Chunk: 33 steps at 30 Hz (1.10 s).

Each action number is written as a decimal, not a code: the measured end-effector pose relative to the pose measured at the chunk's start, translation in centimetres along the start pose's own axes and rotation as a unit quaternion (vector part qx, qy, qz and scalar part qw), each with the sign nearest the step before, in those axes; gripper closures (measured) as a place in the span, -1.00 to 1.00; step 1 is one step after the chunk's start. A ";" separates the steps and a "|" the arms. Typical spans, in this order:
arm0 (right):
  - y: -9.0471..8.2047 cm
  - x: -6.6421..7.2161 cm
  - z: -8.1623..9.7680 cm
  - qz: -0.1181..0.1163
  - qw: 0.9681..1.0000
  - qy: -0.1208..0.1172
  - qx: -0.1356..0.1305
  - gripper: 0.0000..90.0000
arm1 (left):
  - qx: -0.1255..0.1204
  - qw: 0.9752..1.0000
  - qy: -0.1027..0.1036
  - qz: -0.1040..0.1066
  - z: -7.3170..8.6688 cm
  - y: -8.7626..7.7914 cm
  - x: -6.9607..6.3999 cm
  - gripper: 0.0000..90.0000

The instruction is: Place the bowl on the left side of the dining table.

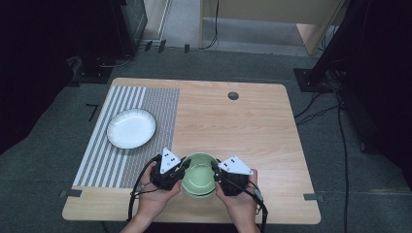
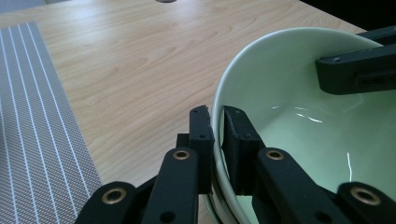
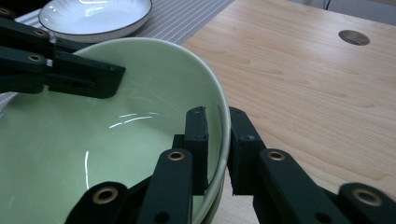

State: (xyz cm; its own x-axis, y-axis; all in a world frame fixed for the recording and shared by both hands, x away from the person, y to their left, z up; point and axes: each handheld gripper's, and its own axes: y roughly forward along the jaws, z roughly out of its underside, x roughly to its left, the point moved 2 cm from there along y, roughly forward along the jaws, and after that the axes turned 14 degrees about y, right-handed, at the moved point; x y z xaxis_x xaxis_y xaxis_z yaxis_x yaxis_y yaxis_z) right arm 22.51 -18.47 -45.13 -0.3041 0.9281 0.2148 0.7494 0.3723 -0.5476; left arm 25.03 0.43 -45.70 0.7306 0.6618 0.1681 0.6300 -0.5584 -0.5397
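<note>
A pale green bowl (image 1: 199,177) sits near the table's front edge between both grippers, and a second green rim shows just beneath it. My left gripper (image 1: 186,165) is shut on the bowl's left rim; in the left gripper view its jaws (image 2: 218,116) pinch the rim of the bowl (image 2: 289,126) from both sides. My right gripper (image 1: 215,167) straddles the right rim. In the right gripper view (image 3: 217,116) the outer jaw lies against the bowl (image 3: 93,140), while a thin gap shows at the inner jaw. Each hand holds its gripper from below.
A white plate (image 1: 131,128) rests on a grey striped placemat (image 1: 145,102) at the left of the wooden table (image 1: 243,126). A round cable hole (image 1: 233,95) lies near the far edge. Cables run over the floor to the right.
</note>
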 end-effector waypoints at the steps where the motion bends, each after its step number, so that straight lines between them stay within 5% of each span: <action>1: 0.0 0.0 0.0 0.001 1.000 0.001 0.000 0.83 | -0.003 1.000 -0.001 -0.001 0.0 0.0 0.0 0.83; 11: -0.9 0.8 -0.1 0.019 0.998 -0.032 -0.058 0.89 | -0.013 1.000 -0.005 0.012 0.0 -0.3 0.0 0.84; 18: -1.7 1.1 -0.3 0.019 0.995 -0.038 -0.088 0.88 | -0.025 0.998 -0.046 0.033 -0.2 -0.7 0.5 0.64; 23: -2.5 1.5 -0.4 0.033 0.990 -0.051 -0.124 0.88 | -0.026 0.998 -0.046 0.041 -0.5 -0.7 0.0 0.71; 27: -3.0 2.4 -0.1 0.049 0.984 -0.065 -0.159 0.88 | -0.042 0.997 -0.056 0.029 -0.7 -1.3 0.2 0.84; 33: -3.1 3.3 0.4 0.058 0.980 -0.058 -0.183 0.89 | -0.063 0.997 -0.045 0.008 -0.8 -2.1 0.4 0.87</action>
State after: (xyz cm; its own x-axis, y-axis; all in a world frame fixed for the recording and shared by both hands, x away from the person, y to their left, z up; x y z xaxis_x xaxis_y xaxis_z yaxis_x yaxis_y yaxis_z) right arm 18.94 -16.61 -43.05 -0.2527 0.9655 0.0632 0.9373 0.2605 -0.2317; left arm 24.23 1.50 -43.82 0.7180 0.6911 0.0827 0.6504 -0.6239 -0.4333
